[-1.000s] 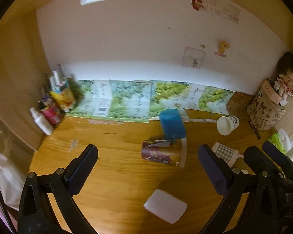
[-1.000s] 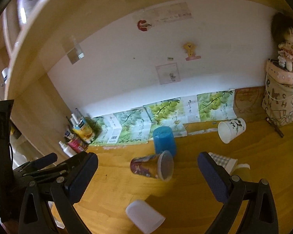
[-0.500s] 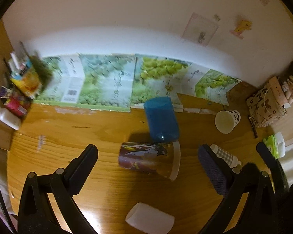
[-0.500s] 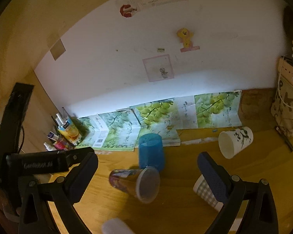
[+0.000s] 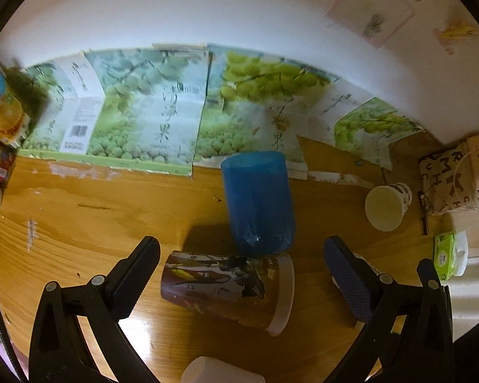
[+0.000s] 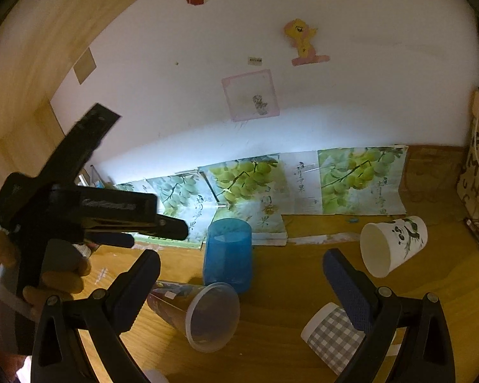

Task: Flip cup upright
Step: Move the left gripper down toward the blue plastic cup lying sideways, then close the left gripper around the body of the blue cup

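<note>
A printed brown plastic cup [image 5: 226,290] lies on its side on the wooden desk [image 5: 95,223], mouth to the right. My left gripper [image 5: 239,271] is open and straddles it, fingers apart from it on each side. The cup also shows in the right wrist view [image 6: 198,312], mouth toward the camera. A blue tumbler [image 5: 258,204] stands upside down just behind it; it also shows in the right wrist view [image 6: 228,253]. My right gripper [image 6: 241,287] is open and empty, above the desk in front of both cups. The left gripper's body [image 6: 79,210] shows at left.
A panda paper cup [image 6: 392,244] lies on its side at right. A checked paper cup [image 6: 332,335] lies near the right finger. A white cup [image 5: 220,371] lies at the front. Grape-print cartons [image 5: 163,105] line the wall. Bottles [image 5: 3,121] stand at left, a patterned bag [image 5: 450,175] at right.
Both grippers have moved forward and down toward the cups. The left gripper's open fingers now flank the printed cup. No cup has moved.
</note>
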{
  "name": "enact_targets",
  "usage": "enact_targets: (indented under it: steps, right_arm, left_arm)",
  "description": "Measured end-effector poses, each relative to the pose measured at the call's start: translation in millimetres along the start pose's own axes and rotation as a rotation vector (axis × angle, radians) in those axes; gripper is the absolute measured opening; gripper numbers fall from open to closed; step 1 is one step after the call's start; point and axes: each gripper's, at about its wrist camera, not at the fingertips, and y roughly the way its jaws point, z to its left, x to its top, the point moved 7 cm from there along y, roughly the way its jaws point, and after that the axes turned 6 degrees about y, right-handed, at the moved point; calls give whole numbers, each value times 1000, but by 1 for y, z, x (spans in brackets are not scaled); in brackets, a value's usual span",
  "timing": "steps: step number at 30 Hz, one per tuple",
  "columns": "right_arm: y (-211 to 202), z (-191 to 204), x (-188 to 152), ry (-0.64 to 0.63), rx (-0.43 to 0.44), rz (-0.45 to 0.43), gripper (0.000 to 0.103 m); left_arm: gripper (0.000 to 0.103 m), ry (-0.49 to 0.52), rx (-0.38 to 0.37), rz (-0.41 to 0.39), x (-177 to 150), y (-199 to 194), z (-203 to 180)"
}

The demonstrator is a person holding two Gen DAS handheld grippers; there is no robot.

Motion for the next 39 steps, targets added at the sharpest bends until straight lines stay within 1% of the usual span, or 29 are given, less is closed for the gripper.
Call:
enact_targets:
  steps: [10, 16, 25, 28, 31, 34, 35, 39]
  right_arm:
    - [22, -3, -5, -10, 10, 49, 102]
    - [33, -6, -8, -21, 19, 78, 102]
    - [40, -12, -10, -6, 13, 96, 102]
    - [42, -15, -11, 3, 8, 103, 102]
    - [43, -16, -11, 9, 6, 104, 102]
    - [45, -18, -12, 12, 2, 106, 102]
    - [45, -19, -12, 14, 0, 108, 102]
    - [47, -19, -13, 21, -4, 115, 102]
  left_arm:
    - [102, -69, -19, 86, 5, 32, 8]
    - [102, -77, -17, 117, 6, 46, 10]
    - [102, -73, -25, 160, 5, 65, 6]
    - [92, -72, -21, 176, 4, 70, 5]
    - [90, -88, -48, 198, 3, 76, 2]
    - [85, -84, -73, 204, 3, 79, -3]
    - [84, -79, -77, 204, 3, 79, -5]
    - [83, -51, -79, 208, 4, 82, -12]
